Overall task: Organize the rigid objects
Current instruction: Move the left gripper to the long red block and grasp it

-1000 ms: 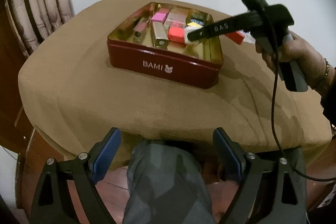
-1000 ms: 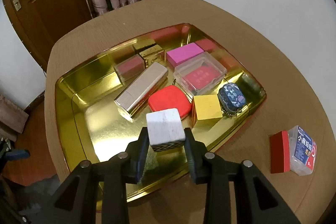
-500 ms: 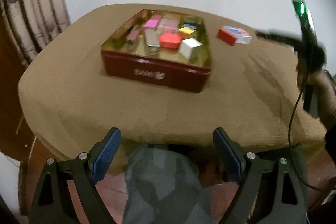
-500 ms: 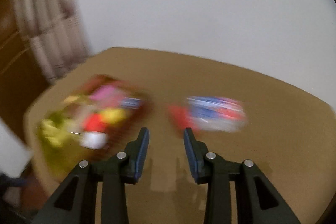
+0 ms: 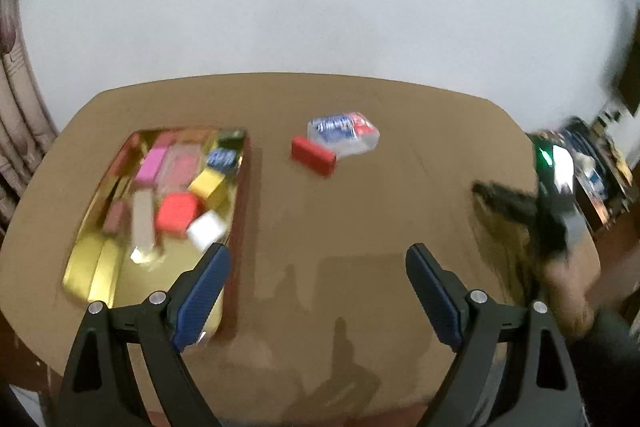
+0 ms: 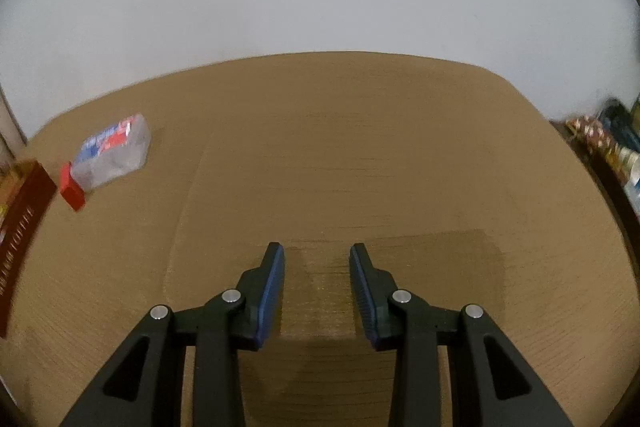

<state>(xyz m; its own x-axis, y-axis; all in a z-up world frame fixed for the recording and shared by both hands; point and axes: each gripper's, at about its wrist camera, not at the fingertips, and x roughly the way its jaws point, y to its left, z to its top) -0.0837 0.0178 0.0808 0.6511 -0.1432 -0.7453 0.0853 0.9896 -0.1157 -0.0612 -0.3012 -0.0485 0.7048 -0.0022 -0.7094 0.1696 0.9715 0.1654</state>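
Observation:
A gold-lined red tin (image 5: 96, 267) sits at the left of the tan table and holds several small boxes, among them a white cube (image 5: 206, 229), a red case (image 5: 178, 213) and a yellow block (image 5: 208, 183). A red block (image 5: 313, 155) and a clear blue-and-red packet (image 5: 343, 134) lie together on the cloth past the tin; in the right wrist view the red block (image 6: 72, 187) and the packet (image 6: 114, 151) are far left. My left gripper (image 5: 318, 263) hangs wide open over the table beside the tin, holding nothing. My right gripper (image 6: 317, 263) has nothing between its jaws, which are opening over bare cloth.
The tin's red side (image 6: 20, 227) shows at the left edge of the right wrist view. The right hand-held gripper (image 5: 516, 205) and a hand (image 5: 568, 283) appear blurred at the right table edge. Cluttered shelves (image 6: 612, 147) stand beyond the table's right side.
The right gripper let go of the white cube in the tin, then swung right across the table. The left gripper rose and moved forward over the table, level with the tin.

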